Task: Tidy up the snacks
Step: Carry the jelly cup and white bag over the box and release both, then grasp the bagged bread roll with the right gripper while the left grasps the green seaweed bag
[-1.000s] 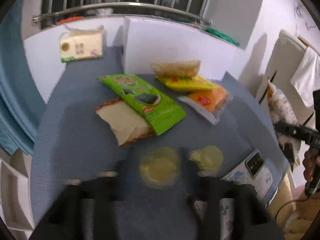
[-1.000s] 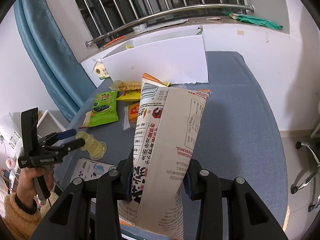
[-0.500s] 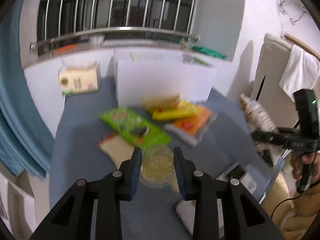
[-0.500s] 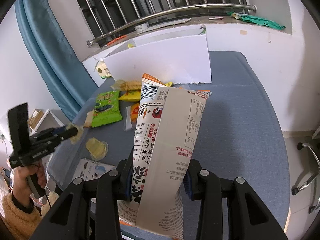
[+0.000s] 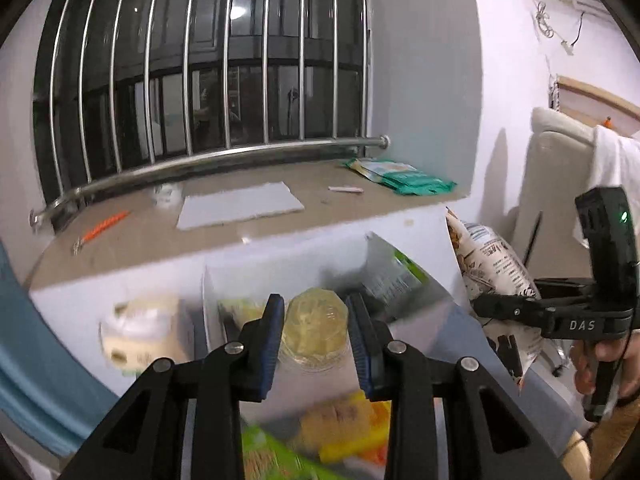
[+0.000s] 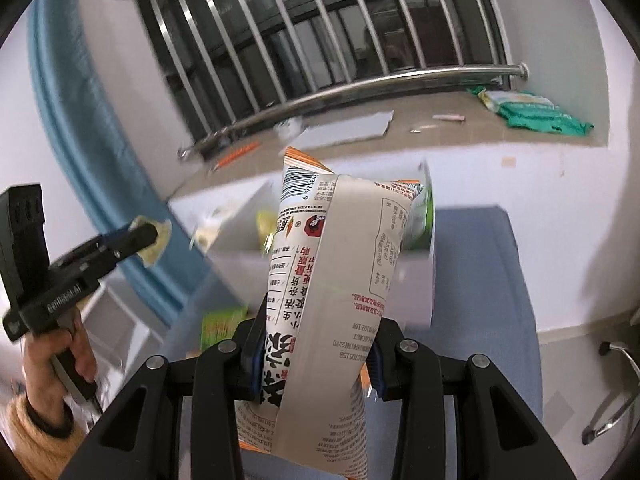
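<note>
My left gripper (image 5: pixel 316 330) is shut on a round clear-wrapped yellow pastry (image 5: pixel 314 326) and holds it up in front of the open white box (image 5: pixel 288 276). The box holds a green packet (image 5: pixel 394 276). My right gripper (image 6: pixel 316 354) is shut on a tall white snack bag (image 6: pixel 332 300) with red and black print, upright in the air near the box (image 6: pixel 248 248). The bag also shows in the left wrist view (image 5: pixel 496 276). In the right wrist view the left gripper (image 6: pixel 150 240) holds the pastry at the left.
Green, yellow and orange snack packets (image 5: pixel 340 428) lie blurred on the blue table (image 6: pixel 480 264) below my left gripper. A tissue pack (image 5: pixel 140 336) stands left of the box. A windowsill (image 5: pixel 240 216) with teal packets (image 5: pixel 400 178) runs behind. A blue curtain (image 6: pixel 80 140) hangs at the left.
My left gripper closed on the pastry, lifted it off the table and carried it up toward the white box. My right gripper, still holding the bag, has moved nearer the box.
</note>
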A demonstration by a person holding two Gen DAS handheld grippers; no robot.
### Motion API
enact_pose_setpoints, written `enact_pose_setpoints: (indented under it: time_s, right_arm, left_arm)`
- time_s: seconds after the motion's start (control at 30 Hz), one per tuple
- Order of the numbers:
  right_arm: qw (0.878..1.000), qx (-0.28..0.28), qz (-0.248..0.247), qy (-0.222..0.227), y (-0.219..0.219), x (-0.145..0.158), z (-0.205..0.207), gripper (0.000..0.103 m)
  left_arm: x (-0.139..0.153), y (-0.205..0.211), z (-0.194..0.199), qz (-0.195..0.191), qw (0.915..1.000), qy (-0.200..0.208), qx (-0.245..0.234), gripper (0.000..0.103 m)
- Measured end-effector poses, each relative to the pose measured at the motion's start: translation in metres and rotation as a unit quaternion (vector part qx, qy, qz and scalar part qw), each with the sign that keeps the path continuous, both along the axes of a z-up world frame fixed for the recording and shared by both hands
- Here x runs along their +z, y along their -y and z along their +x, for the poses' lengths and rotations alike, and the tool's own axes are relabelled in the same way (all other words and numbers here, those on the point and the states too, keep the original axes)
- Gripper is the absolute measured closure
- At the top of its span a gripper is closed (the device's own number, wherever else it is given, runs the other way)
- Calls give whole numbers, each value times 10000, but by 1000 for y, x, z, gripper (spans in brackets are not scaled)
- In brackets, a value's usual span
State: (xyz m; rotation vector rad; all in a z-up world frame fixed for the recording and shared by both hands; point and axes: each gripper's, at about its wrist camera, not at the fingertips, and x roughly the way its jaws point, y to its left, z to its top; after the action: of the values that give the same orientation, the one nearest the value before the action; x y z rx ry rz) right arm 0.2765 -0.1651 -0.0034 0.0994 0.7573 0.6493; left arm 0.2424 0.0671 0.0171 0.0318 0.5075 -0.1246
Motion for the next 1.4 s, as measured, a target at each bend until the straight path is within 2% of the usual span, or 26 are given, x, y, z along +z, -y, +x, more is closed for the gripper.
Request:
enact_pose_setpoints:
  time_s: [0.17, 0.37, 0.4, 0.43, 0.47, 0.53, 0.63, 0.8, 0.9, 1.0, 1.17, 1.3, 1.4]
  right_arm:
    - [9991, -371, -170, -106, -21, 7, 63, 60]
    - [9977, -410, -534, -95, -51, 4, 122, 59]
    - [9975, -368, -584, -126, -57, 2, 131, 48]
    - [9971, -355, -644, -169, -60, 1, 137, 34]
    - [9962, -394, -745, -207, -63, -1, 142, 1]
    - [9954, -536, -786, -82, -64, 0, 142, 0]
    - [9968, -446, -659, -9, -60, 0, 134, 0]
    - [9972, -412, -625, 81, -52, 3, 119, 0]
    - [9979, -355, -524, 164, -43, 9, 104, 0]
    - [9985, -251, -360, 313, -31, 17, 81, 0]
    - [9984, 34, -77, 552, -3, 24, 23, 0]
    - [9975, 244, -40, 656, 14, 16, -22, 0]
    - [9971, 349, 43, 669, 25, 4, -54, 0]
  left_arm:
    - [-12, 2, 61, 86, 9995, -298, 46, 68]
    - [-25, -8, 95, 198, 9983, -491, 243, 64]
    - [-28, -12, 101, 197, 9974, -617, 328, 43]
    - [-30, -16, 106, 211, 9959, -771, 414, 11]
    - [-31, -19, 107, 247, 9952, -779, 538, 0]
    - [-30, -23, 99, 327, 9955, -576, 682, 0]
    - [-33, -30, 93, 225, 9949, -691, 706, 0]
    - [-34, -32, 75, 174, 9954, -642, 693, 0]
    - [-31, -35, 62, -27, 9958, -637, 652, 0]
    - [-25, -37, 40, -285, 9966, -558, 542, 0]
    - [-21, -34, -5, -375, 9971, -459, 473, 0]
    - [-28, -26, -46, -553, 9970, -428, 336, 0]
    - [-39, -15, -78, -531, 9974, -416, 258, 0]
